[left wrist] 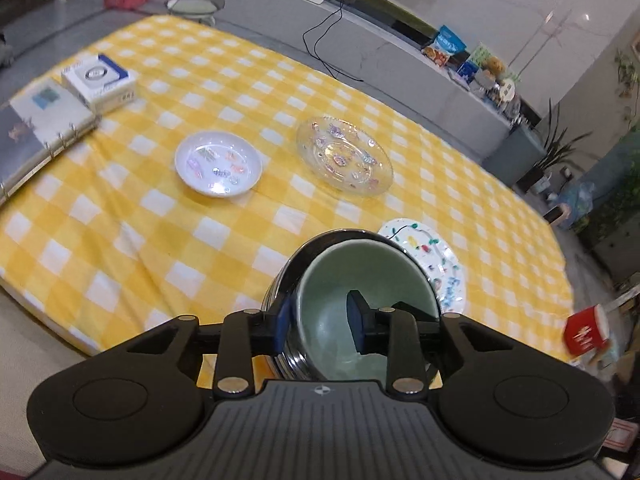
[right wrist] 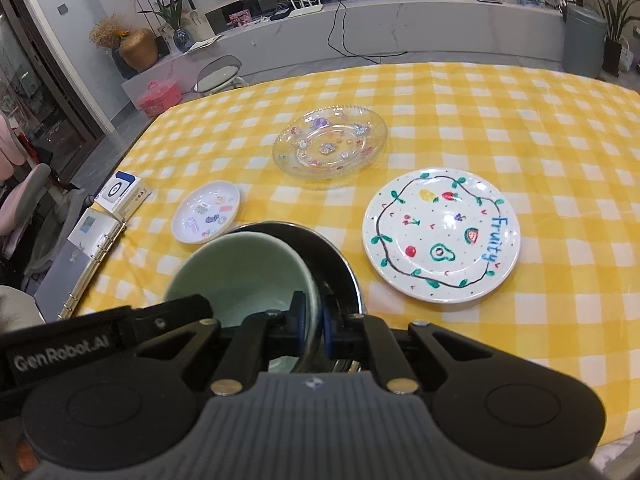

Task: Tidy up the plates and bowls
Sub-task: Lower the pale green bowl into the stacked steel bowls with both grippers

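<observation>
where it tilts, green bowl [right wrist: 240, 272], steel bowl [right wrist: 336, 256]

A yellow-and-white checked tablecloth [right wrist: 500, 128] is seen; a pale green ceramic bowl [right wrist: 244, 272] is nested in a shiny black-lined steel bowl [right wrist: 332, 256].

The green bowl [left wrist: 360, 280] hides the steel bowl's [left wrist: 288, 280] inside; binder [left wrist: 24, 136] is edge-cropped.

Three plates [right wrist: 441, 233] [right wrist: 330, 140] [right wrist: 206, 212] (one glass), two nested bowls [right wrist: 240, 272] [right wrist: 320, 248], one binder [right wrist: 80, 256], one box [right wrist: 122, 193].
</observation>
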Demonstrator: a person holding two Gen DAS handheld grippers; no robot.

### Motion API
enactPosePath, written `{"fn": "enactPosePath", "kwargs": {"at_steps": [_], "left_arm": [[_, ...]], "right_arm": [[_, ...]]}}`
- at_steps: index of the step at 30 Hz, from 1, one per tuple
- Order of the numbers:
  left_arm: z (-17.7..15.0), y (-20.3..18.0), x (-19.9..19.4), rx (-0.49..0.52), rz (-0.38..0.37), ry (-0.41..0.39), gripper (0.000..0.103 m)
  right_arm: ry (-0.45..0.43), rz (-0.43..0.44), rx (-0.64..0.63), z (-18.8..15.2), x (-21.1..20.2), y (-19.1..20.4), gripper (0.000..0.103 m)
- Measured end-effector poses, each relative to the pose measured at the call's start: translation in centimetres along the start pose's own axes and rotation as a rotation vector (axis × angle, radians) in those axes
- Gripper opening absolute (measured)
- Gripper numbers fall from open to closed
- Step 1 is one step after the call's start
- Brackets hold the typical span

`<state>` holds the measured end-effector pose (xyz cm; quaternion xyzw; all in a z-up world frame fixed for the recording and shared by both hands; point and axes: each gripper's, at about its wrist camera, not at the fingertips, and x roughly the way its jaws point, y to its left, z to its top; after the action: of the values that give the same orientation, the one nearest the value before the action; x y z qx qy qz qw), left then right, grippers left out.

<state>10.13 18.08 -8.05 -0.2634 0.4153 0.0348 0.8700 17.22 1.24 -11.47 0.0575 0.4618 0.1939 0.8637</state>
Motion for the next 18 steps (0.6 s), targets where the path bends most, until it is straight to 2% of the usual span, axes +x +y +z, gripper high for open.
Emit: {"fn": "enactPosePath", "kwargs": {"at_steps": [3,6,8,12,14,16,18], "left_arm": [[0.2,0.2,-0.4,-0.005,-0.009,-0.002,0.035],[0.4,-0.4,-0.8,0.031,0.029,0.032,0.036],[0.4,-1.0,-1.4,0.061,0.076,0.001,0.042],[0.5,-1.0,-2.1,0.075,0.124,-0.040,0.043],[0.7,-0.7,-2.3,0.064,0.115,-0.051,0.046],[0.7,-0.5,-2.3,0.071,0.123,-0.052,0.047],[0.6,-0.5,-2.1,0.093,0.140,-0.044,0.047]], "right_arm": [[0.017,0.012,0.019,0.0,0.3,-0.3,0.006],[0.016,0.003,0.003,-0.2,0.3,0.1,0.006],[-0.005,-0.005,-0.013,-0.4,0.0,0.3,0.007],[-0.020,-0.010,-0.010,-0.2,-0.2,0.3,0.007],[-0.027,-0.006,-0.015,-0.1,-0.4,0.3,0.013],[-0.073,-0.010,-0.036,0.0,-1.2,0.4,0.019],[-0.099,-0.001,-0.049,0.3,-1.9,0.4,0.019]]}}
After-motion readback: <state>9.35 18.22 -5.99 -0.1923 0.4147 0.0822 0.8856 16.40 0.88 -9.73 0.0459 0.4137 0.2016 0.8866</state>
